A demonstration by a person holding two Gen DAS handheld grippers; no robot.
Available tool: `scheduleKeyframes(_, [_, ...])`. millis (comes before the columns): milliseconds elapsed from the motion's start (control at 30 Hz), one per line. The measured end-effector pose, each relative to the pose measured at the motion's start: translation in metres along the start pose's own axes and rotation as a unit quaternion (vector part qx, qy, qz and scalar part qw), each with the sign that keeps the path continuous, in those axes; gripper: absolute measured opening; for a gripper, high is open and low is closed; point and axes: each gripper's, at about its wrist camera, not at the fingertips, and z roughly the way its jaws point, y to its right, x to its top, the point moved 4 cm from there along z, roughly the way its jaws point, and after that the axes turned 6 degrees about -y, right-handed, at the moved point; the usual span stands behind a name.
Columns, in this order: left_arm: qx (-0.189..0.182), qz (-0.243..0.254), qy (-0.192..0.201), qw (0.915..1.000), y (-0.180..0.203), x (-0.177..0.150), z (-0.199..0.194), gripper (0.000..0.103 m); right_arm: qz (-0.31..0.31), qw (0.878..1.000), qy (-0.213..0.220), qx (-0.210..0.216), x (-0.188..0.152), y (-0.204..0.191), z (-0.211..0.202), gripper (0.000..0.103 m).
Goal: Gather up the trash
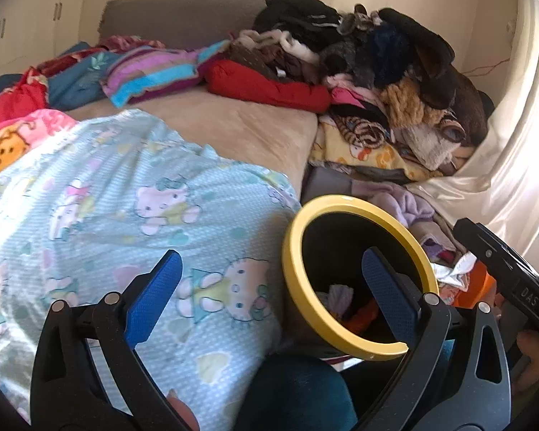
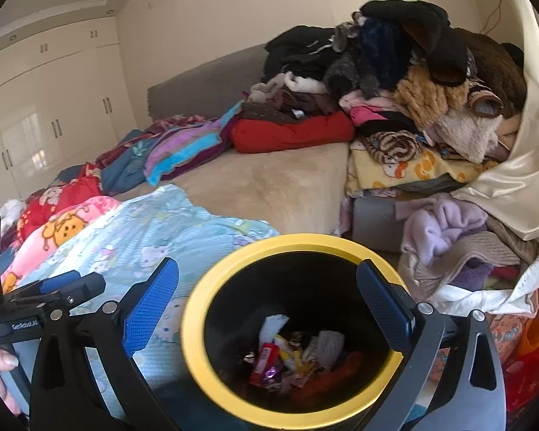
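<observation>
Both sets of jaws stand wide apart with nothing between them. Left gripper (image 1: 269,294) hangs over the bed (image 1: 233,125) and its pale blue blanket (image 1: 125,197). Right gripper (image 2: 267,301) hovers above the yellow-rimmed black bin (image 2: 197,323) beside the bed; wrappers and tissues (image 2: 287,355) lie at its bottom.

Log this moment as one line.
left tool open, empty | right tool open above bin | wrappers inside bin | bed beside bin
</observation>
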Motion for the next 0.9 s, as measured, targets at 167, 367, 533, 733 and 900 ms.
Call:
scheduleKeyframes(167, [0.029,0.010,0.025,0.9992,-0.009,-0.005,-0.019,0.092,-0.025,0.999,0.022,0.011,-0.004,-0.022,-0.010,0.097])
scheduleKeyframes(367, [0.045,0.013,0.049,0.9977,-0.015,-0.010,-0.036,0.092,-0.041,0.998,0.042,0.022,-0.007,-0.039,-0.021,0.097])
scheduleKeyframes(533, [0.055,0.006,0.069,0.9961,-0.022,-0.014,-0.049,0.092,-0.045,0.997,0.058,0.025,-0.010,-0.048,-0.030,0.097])
scheduleKeyframes(733, [0.072,-0.001,0.102,0.9922,-0.031,-0.021,-0.066,0.092,-0.042,0.994,0.097,0.028,-0.016,-0.053,-0.046,0.097])
scheduleKeyframes(900, [0.082,0.000,0.128,0.9885,-0.035,-0.031,-0.078,0.092,-0.051,0.990,0.130,0.026,-0.028,-0.062,-0.060,0.097])
